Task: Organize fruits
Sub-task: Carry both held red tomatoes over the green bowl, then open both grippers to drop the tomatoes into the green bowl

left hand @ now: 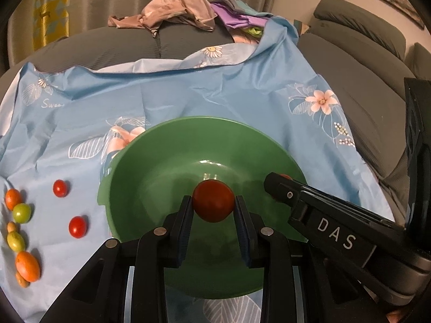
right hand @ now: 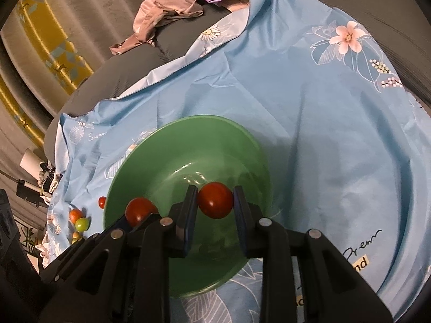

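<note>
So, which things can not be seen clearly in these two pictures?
- Left wrist view: the tomato in the right gripper is almost fully hidden by its fingers.
- Left wrist view: the near rim of the green bowl is covered by the left gripper.
- Right wrist view: the fruits on the blue cloth, like the green one, are small, and some are cut off by the left gripper.

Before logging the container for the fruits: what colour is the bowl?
Green bowl, clearest in the left wrist view.
</note>
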`<act>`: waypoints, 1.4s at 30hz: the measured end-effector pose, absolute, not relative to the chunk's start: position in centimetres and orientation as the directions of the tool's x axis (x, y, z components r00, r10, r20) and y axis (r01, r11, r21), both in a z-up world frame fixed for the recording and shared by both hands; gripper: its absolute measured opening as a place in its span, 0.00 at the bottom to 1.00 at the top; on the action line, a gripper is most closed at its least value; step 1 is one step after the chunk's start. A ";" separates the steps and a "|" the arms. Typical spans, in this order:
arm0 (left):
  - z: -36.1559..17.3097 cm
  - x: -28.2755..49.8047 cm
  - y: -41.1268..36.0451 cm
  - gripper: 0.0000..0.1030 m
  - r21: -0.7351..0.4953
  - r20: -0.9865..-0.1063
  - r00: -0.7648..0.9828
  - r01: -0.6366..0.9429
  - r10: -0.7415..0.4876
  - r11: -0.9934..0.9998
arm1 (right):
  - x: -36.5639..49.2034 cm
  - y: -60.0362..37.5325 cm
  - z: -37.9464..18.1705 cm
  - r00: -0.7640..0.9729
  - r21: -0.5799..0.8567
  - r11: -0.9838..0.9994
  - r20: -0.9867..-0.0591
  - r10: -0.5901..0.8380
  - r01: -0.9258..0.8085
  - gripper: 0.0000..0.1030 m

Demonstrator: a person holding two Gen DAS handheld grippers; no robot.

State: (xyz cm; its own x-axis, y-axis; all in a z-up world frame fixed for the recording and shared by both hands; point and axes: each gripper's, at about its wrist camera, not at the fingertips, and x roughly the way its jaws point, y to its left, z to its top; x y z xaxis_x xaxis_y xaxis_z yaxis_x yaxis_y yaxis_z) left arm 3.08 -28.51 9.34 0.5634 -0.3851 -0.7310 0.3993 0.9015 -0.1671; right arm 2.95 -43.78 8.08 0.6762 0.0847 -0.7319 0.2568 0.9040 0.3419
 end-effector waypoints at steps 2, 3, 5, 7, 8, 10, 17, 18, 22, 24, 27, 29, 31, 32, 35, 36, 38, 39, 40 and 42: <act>9.3 3.1 -28.6 0.30 -0.169 -0.732 0.563 0.397 -0.385 0.902 | 3.0 -43.8 8.0 0.671 0.335 0.904 -0.738 0.077 0.265 0.28; 9.2 3.1 -28.6 0.30 -0.167 -0.734 0.561 0.397 -0.383 0.903 | 3.0 -43.8 7.9 0.669 0.334 0.904 -0.740 0.075 0.268 0.28; 9.2 3.2 -28.6 0.30 -0.166 -0.735 0.560 0.398 -0.382 0.902 | 3.1 -43.9 7.8 0.667 0.333 0.904 -0.741 0.076 0.267 0.28; 9.1 3.2 -28.7 0.30 -0.163 -0.737 0.559 0.397 -0.379 0.903 | 3.1 -43.8 7.8 0.664 0.329 0.907 -0.744 0.076 0.264 0.28; 9.0 3.2 -28.7 0.30 -0.161 -0.738 0.559 0.397 -0.377 0.904 | 3.2 -43.8 7.8 0.663 0.324 0.908 -0.745 0.073 0.264 0.28; 9.0 3.4 -28.7 0.30 -0.160 -0.740 0.558 0.395 -0.375 0.905 | 3.2 -43.7 7.7 0.661 0.321 0.909 -0.747 0.071 0.265 0.28; 8.7 3.5 -28.6 0.30 -0.157 -0.746 0.551 0.399 -0.373 0.903 | 3.5 -43.6 7.5 0.653 0.314 0.912 -0.754 0.072 0.263 0.28; 8.7 3.6 -28.6 0.30 -0.157 -0.747 0.551 0.398 -0.372 0.904 | 3.5 -43.5 7.5 0.651 0.313 0.913 -0.755 0.071 0.262 0.28; 8.6 3.6 -28.7 0.30 -0.152 -0.751 0.547 0.403 -0.370 0.903 | 3.7 -43.3 7.4 0.645 0.303 0.916 -0.761 0.068 0.262 0.28; 8.5 3.5 -28.8 0.30 -0.149 -0.752 0.545 0.406 -0.370 0.902 | 3.7 -43.2 7.3 0.641 0.300 0.918 -0.764 0.068 0.259 0.28; 8.4 3.6 -28.7 0.30 -0.149 -0.755 0.542 0.406 -0.369 0.902 | 3.8 -43.2 7.2 0.638 0.295 0.919 -0.767 0.065 0.260 0.28; 8.3 3.7 -28.7 0.30 -0.154 -0.759 0.535 0.406 -0.371 0.901 | 3.8 -43.2 7.2 0.638 0.292 0.920 -0.767 0.063 0.261 0.28; 8.3 3.7 -28.8 0.30 -0.154 -0.761 0.532 0.406 -0.370 0.901 | 3.8 -43.2 7.2 0.637 0.288 0.921 -0.769 0.059 0.262 0.28; 8.2 3.7 -28.8 0.30 -0.154 -0.762 0.532 0.405 -0.370 0.901 | 3.8 -43.1 7.2 0.637 0.286 0.922 -0.769 0.057 0.262 0.28; 8.2 3.7 -28.8 0.30 -0.162 -0.766 0.526 0.400 -0.370 0.902 | 3.8 -43.0 7.2 0.636 0.282 0.923 -0.770 0.055 0.262 0.28; 8.2 3.8 -28.7 0.30 -0.165 -0.767 0.524 0.397 -0.370 0.903 | 3.8 -43.0 7.2 0.636 0.283 0.923 -0.770 0.056 0.262 0.28; 8.4 3.7 -28.6 0.30 -0.165 -0.771 0.520 0.395 -0.368 0.904 | 3.8 -43.0 7.2 0.636 0.283 0.924 -0.769 0.059 0.257 0.32; 8.5 3.7 -28.5 0.30 -0.160 -0.773 0.520 0.394 -0.363 0.905 | 3.8 -42.8 7.3 0.635 0.281 0.928 -0.770 0.066 0.246 0.38; 8.6 3.6 -28.4 0.30 -0.157 -0.773 0.523 0.392 -0.360 0.906 | 3.8 -42.5 7.4 0.639 0.276 0.931 -0.767 0.064 0.238 0.45; 8.9 3.4 -28.0 0.34 -0.153 -0.769 0.530 0.389 -0.356 0.908 | 3.6 -42.2 7.8 0.649 0.263 0.936 -0.759 0.050 0.234 0.49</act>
